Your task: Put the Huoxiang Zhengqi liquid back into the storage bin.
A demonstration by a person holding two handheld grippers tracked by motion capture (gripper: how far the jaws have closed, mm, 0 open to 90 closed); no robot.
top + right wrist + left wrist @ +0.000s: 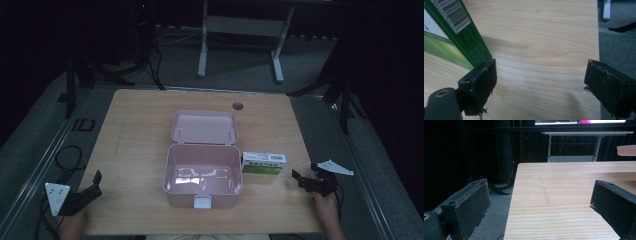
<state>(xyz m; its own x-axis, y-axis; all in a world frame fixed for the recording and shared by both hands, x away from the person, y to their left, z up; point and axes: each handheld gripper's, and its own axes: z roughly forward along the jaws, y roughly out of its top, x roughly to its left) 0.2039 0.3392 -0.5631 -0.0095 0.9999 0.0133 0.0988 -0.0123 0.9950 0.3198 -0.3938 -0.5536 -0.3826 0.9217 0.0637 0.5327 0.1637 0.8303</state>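
A pink box [203,176] stands open in the middle of the wooden table [140,130], its lid [204,126] laid back behind it. A green and white carton [263,163] lies just right of the box; its green barcode side [461,30] fills the upper left of the right gripper view. My right gripper [301,179] hovers at the table's front right, a little right of the carton, open with nothing between its jaws [540,82]. At the front left corner my left gripper [95,184] is open and empty [539,200], straddling the table's left edge.
A round cable hole [237,106] sits in the table's far side. A white desk frame [240,35] stands behind on the grey floor. Black cables [65,160] lie on the floor at the left. A faint scratch [544,190] marks the wood ahead of my left gripper.
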